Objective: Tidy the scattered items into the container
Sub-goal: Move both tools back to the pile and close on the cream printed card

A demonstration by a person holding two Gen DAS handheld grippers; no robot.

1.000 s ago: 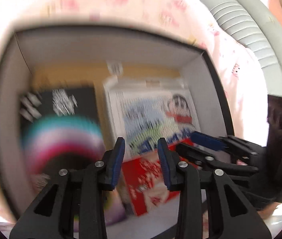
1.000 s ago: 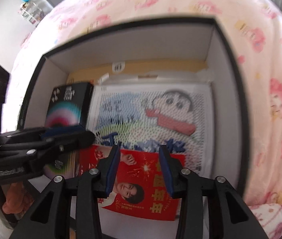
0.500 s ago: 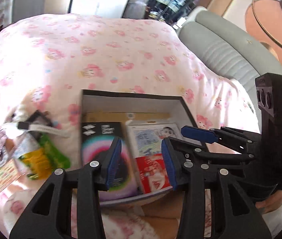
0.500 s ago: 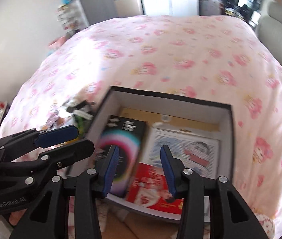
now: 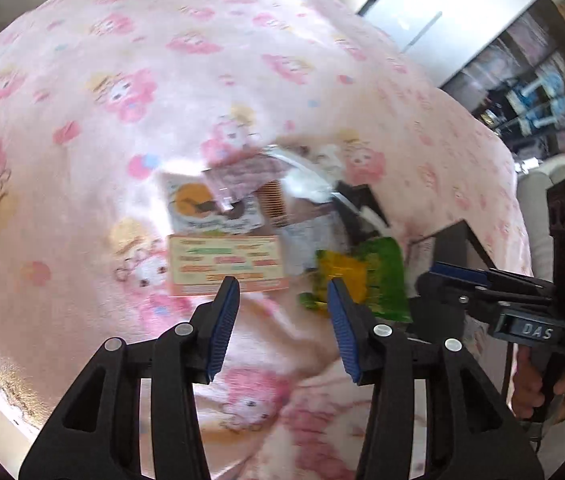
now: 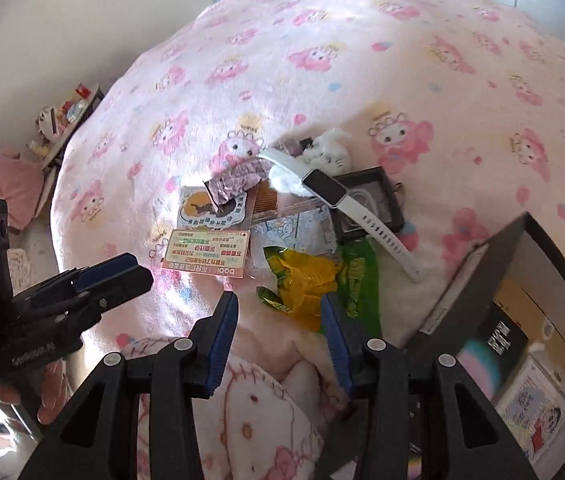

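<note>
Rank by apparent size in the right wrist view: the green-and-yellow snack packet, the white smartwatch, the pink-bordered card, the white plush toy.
1. Green-and-yellow snack packet: largest patch.
2. White smartwatch and pink-bordered card: unsure; the watch is longer but thin, the card broader.
3. White plush toy: smallest, though farthest from the camera and partly hidden.

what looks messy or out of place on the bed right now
A loose pile still lies on the pink blanket left of the box: a crumpled green-and-yellow wrapper, a pink card and a white smartwatch draped across a small black case. Both grippers are open and empty.
</note>
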